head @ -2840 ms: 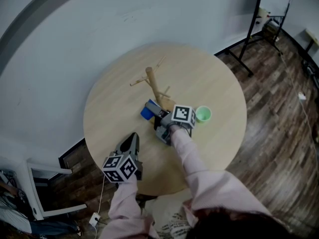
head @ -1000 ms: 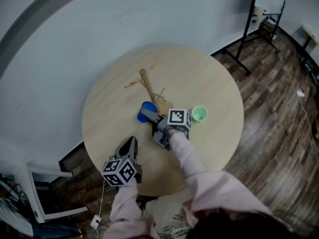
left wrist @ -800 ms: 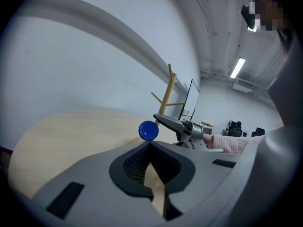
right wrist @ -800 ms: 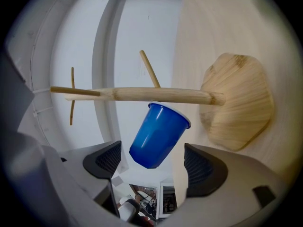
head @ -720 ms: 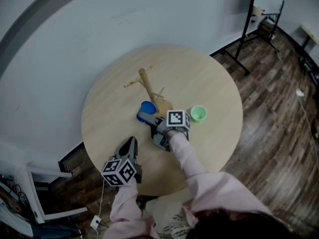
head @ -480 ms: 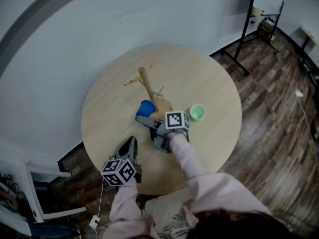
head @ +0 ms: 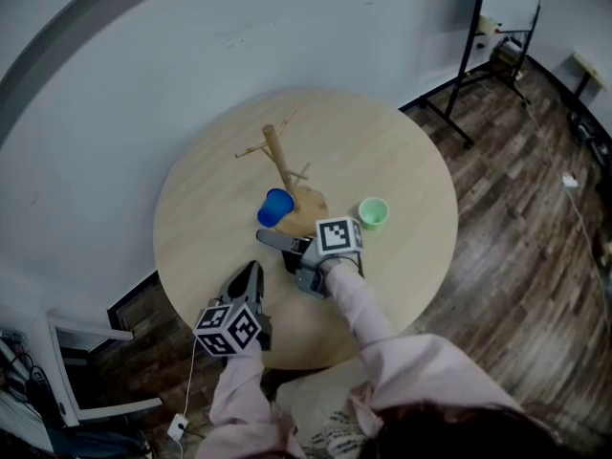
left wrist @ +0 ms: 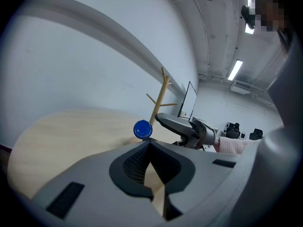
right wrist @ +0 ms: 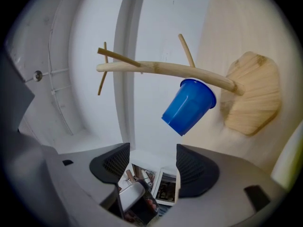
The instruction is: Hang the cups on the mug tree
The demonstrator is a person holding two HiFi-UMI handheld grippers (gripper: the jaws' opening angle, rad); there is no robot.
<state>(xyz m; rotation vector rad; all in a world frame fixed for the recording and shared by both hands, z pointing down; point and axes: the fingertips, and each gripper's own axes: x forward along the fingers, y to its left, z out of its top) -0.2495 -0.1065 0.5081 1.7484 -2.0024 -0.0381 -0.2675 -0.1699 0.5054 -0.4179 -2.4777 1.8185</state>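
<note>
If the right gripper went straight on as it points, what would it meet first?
The right gripper would probably meet the blue cup on the mug tree, though depth is unclear. Its jaws have just been closing, nothing between them.

Round wood worktop (head: 402, 161) w/ white wall (head: 191, 55) behind, dark plank floor (head: 516, 256) at right, black stand (head: 470, 41), ceiling strip light (left wrist: 235, 70).

my head view looks steeply down on the whole counter (head: 411, 256); the left hand-held gripper (head: 252, 268) and right hand-held gripper (head: 275, 247) views skim it low, sharing the mug tree (head: 280, 165).
</note>
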